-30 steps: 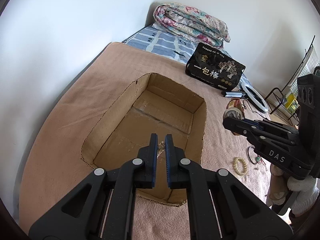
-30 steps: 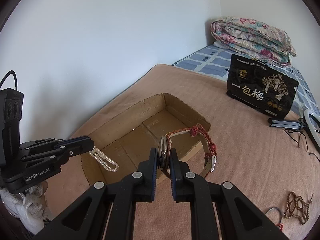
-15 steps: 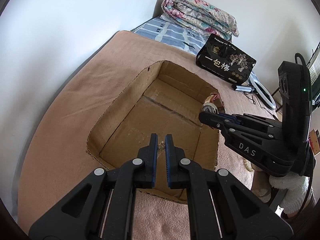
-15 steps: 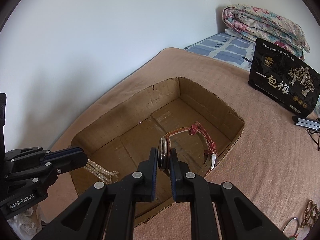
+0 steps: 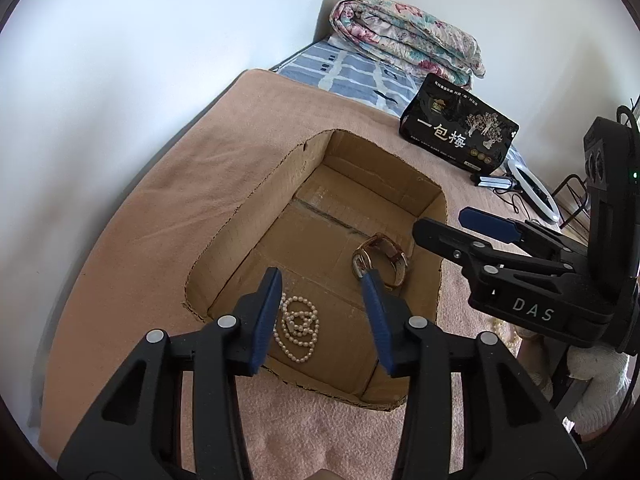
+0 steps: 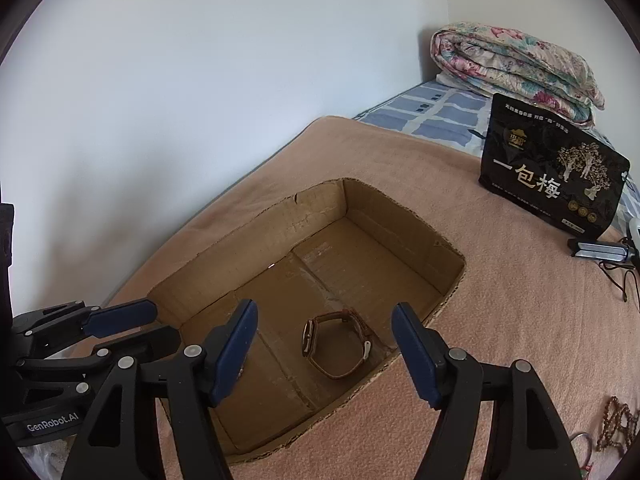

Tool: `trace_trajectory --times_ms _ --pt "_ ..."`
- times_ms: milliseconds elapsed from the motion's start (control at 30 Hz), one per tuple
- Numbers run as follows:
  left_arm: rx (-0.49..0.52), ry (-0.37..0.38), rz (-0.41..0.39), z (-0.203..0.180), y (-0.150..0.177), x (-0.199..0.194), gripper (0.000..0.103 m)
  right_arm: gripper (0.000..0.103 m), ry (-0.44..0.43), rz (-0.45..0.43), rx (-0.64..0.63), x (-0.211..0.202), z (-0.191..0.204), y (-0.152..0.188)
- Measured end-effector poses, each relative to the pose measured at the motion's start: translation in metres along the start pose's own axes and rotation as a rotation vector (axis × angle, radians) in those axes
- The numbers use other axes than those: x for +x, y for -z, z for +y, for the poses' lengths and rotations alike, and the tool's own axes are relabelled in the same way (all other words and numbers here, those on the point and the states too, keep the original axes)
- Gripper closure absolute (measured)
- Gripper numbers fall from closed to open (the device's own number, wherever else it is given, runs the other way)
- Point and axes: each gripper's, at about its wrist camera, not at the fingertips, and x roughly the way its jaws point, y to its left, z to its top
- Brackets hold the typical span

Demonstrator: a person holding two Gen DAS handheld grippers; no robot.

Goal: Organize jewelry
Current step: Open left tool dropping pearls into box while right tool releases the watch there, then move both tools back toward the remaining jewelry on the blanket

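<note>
Inside the shallow cardboard box (image 5: 430,204), at its near end, a coiled pearl strand (image 5: 298,330) lies below the left gripper (image 5: 322,308), whose jaws have just been opening, nothing between them. The right gripper (image 6: 324,344), likewise just opened wide, tilts over a brown leather-strapped watch (image 6: 336,342) on the box floor. Beyond the box stands a glossy black pouch (image 6: 554,190) reading "一包梅".

Upper right: folded floral quilt (image 6: 516,68) on blue checked sheet (image 6: 436,116), black snack pouch (image 6: 554,196) standing on tan blanket (image 6: 520,320); white ring light (image 5: 534,190) far right.
</note>
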Motion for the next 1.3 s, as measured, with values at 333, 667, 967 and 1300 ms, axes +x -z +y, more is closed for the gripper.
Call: trace_trajectory --times_ms 333,667,967,1300 --pt "0.028 -0.015 -0.021 -0.02 0.001 -0.01 0.061 0.017 0.069 -0.047 0.017 -0.037 -0.017 0.008" --pt "0.098 0.048 -0.036 -0.06 0.006 -0.016 0.061 0.013 0.146 -0.084 0.039 -0.083 -0.05 0.03" --pt "0.15 0.134 0.033 -0.107 0.018 -0.01 0.061 0.011 0.206 -0.093 0.121 -0.132 -0.107 0.063" --pt "0.223 0.174 0.127 -0.16 0.042 0.01 0.061 0.011 0.283 -0.056 0.226 -0.173 -0.175 0.107"
